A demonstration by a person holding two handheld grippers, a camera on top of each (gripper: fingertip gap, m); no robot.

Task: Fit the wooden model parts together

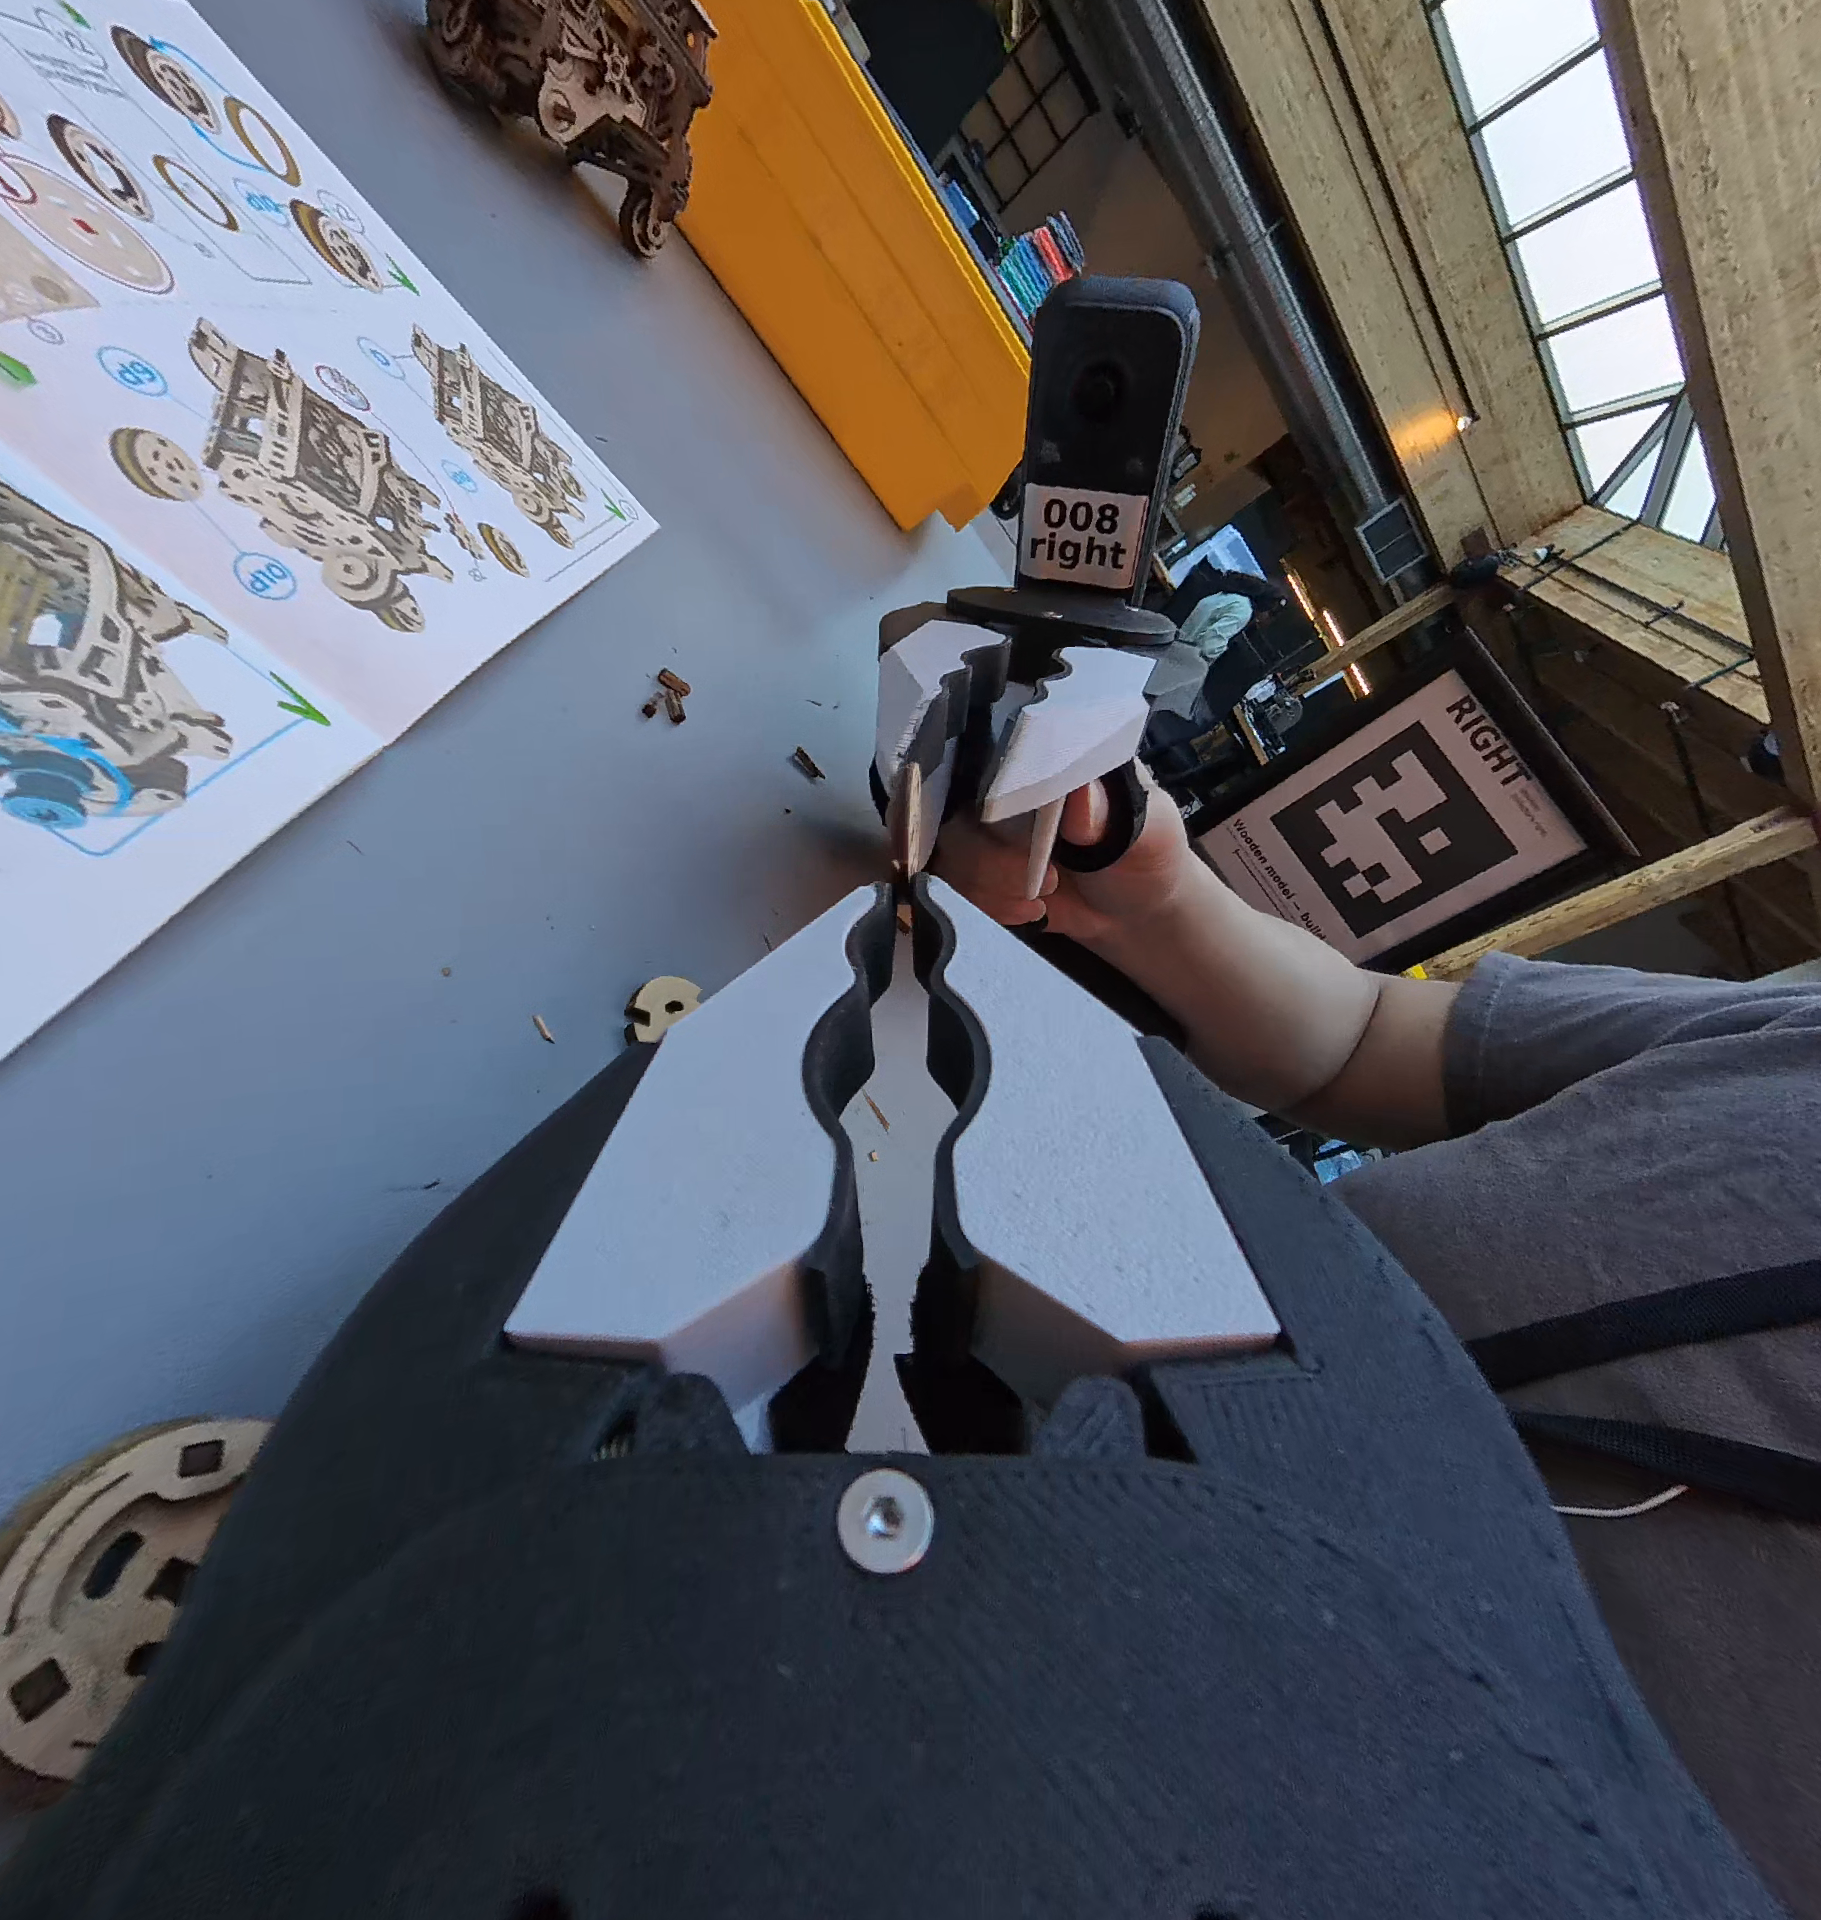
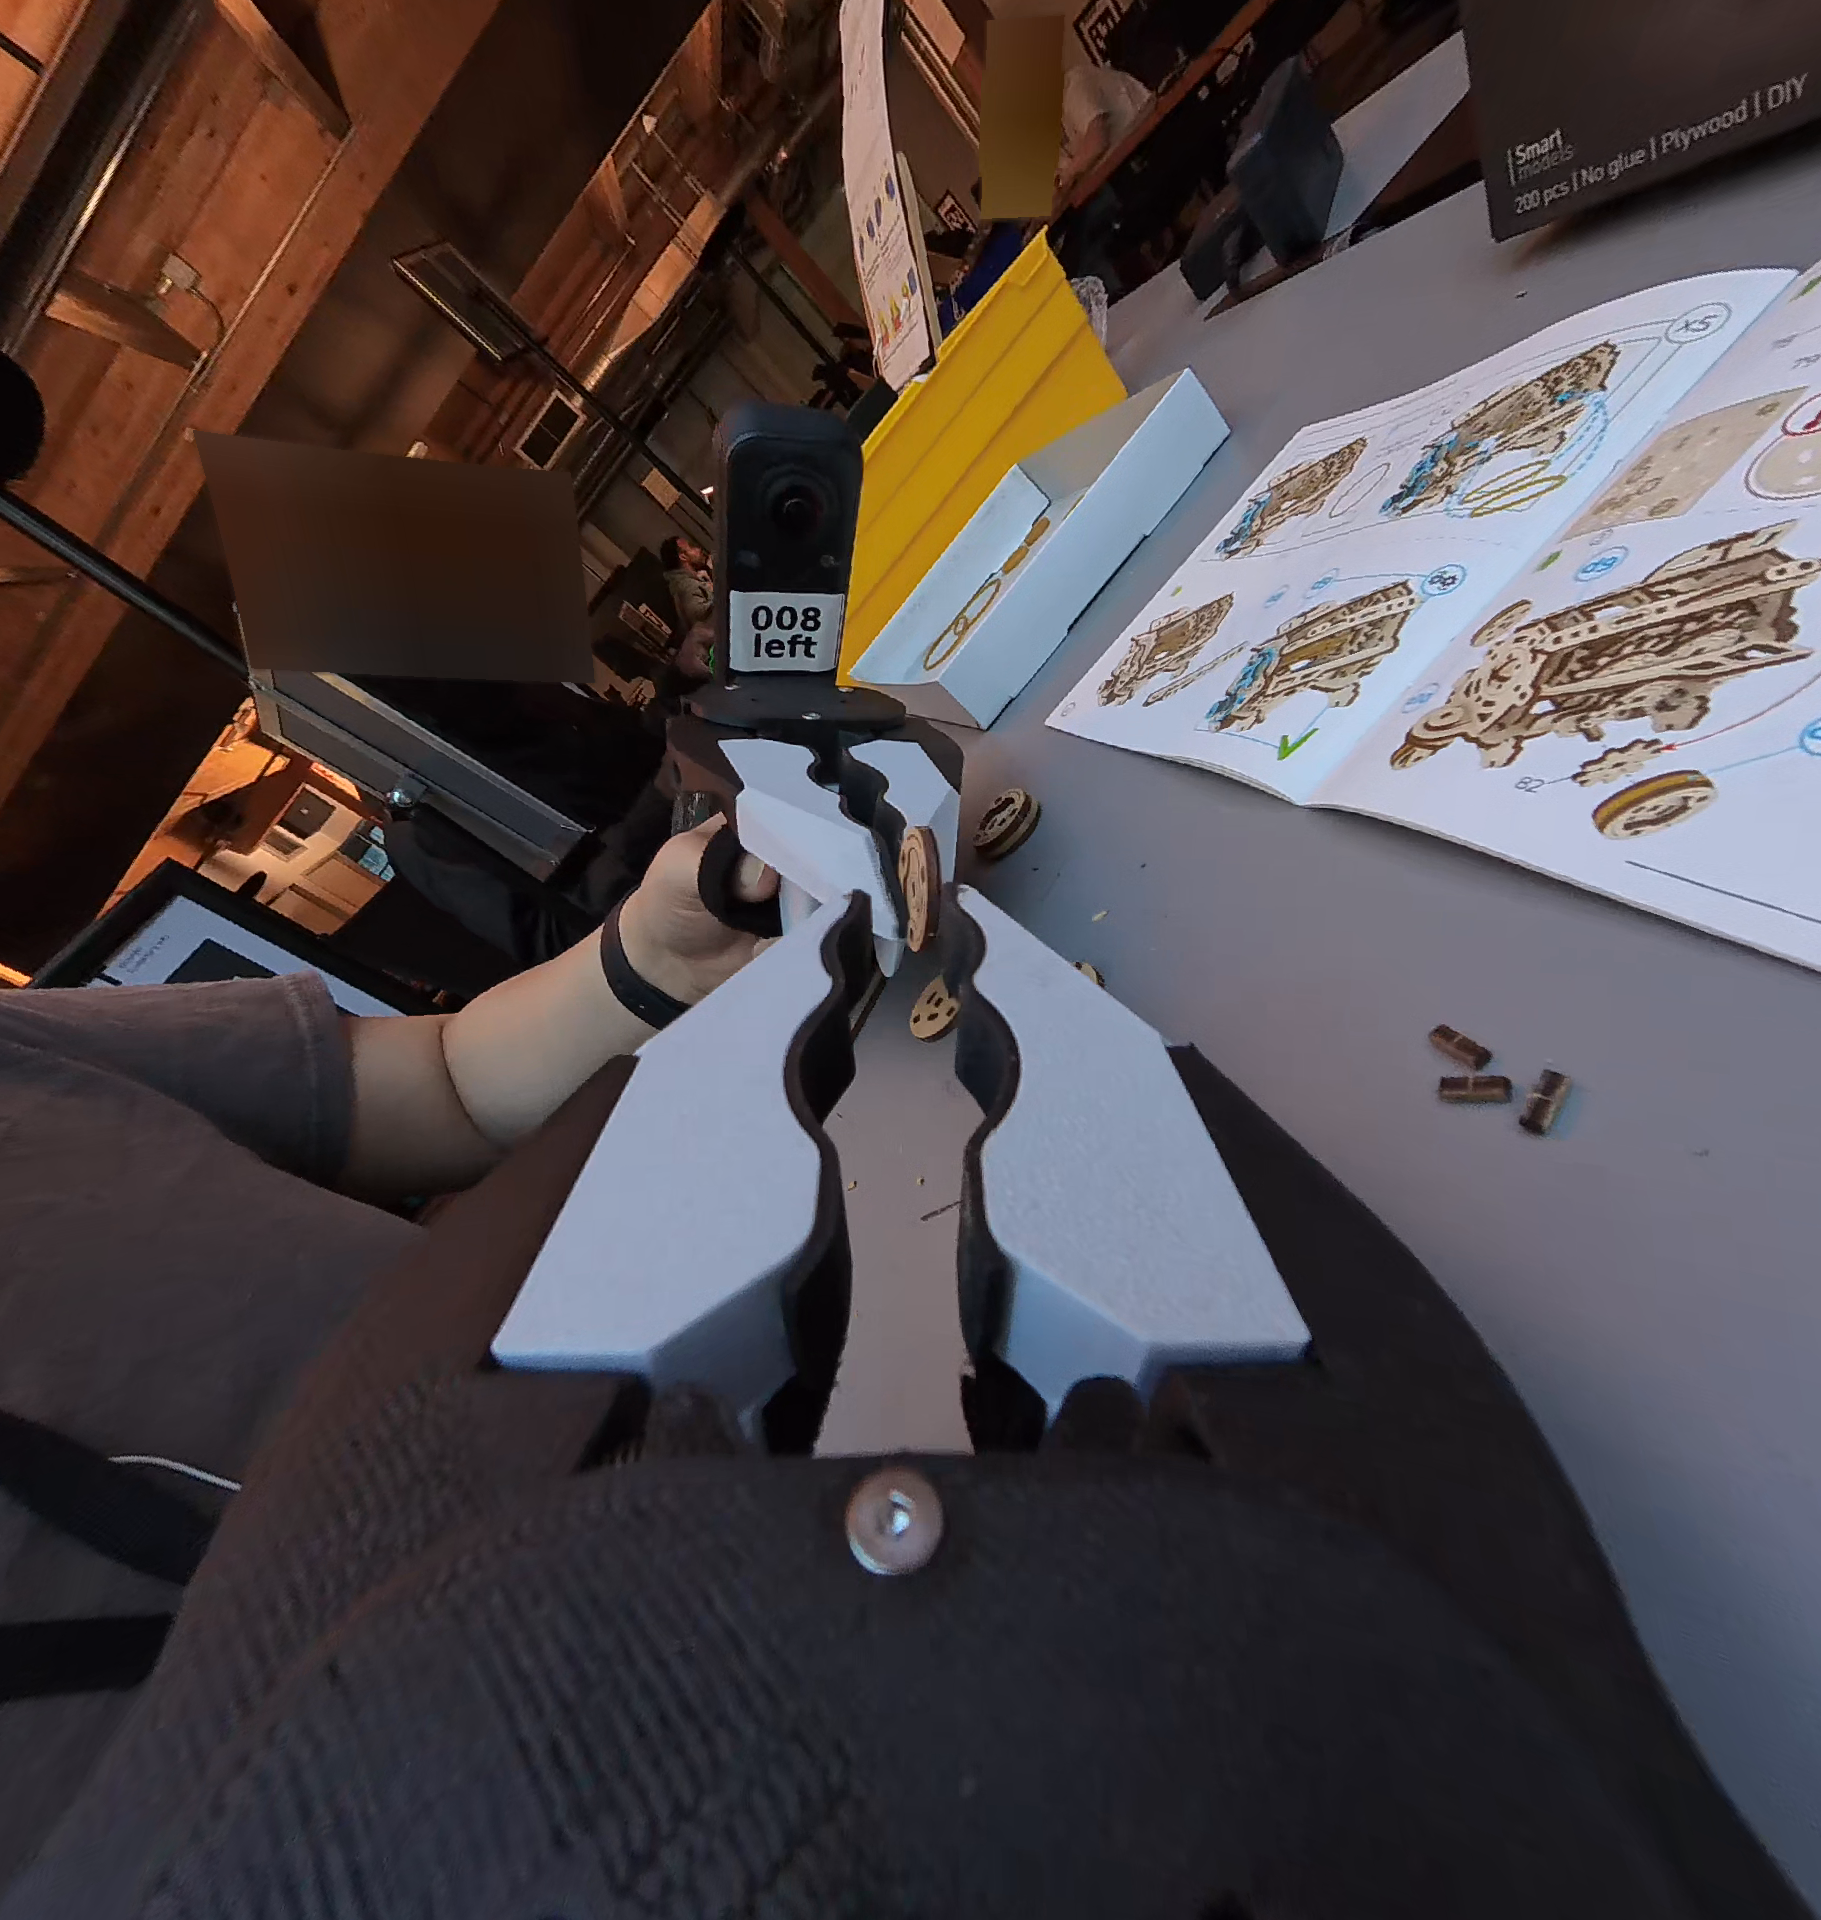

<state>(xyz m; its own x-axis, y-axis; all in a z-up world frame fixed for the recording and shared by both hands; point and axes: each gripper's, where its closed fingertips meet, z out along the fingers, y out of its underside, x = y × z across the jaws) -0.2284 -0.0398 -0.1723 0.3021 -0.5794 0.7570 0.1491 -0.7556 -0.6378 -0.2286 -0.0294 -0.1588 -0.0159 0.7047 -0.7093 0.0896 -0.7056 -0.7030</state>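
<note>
My left gripper (image 1: 901,899) is shut on the edge of a thin round wooden disc (image 1: 912,821) and holds it above the grey table (image 1: 573,1039). The disc sticks forward from the tips and shows edge-on in the left wrist view. In the right wrist view the same disc (image 2: 918,883) shows its holed face. It sits in the gap between the tips of my right gripper (image 2: 908,906), whose jaws stand apart and empty. The two grippers face each other, tips almost touching. The assembled wooden model (image 1: 584,94) stands at the far edge of the table.
An open instruction booklet (image 2: 1508,644) lies beside the grippers. On the table are a large wooden wheel (image 1: 75,1590), a small wheel (image 2: 1005,821), a loose disc (image 2: 932,1008) and small dark pegs (image 2: 1488,1081). A yellow bin (image 2: 979,436) and a white tray (image 2: 1041,551) stand farther back. The tips of both grippers are at nearly the same place. About 30 cm separates my right fingertips from the assembled wooden model (image 1: 584,94).
</note>
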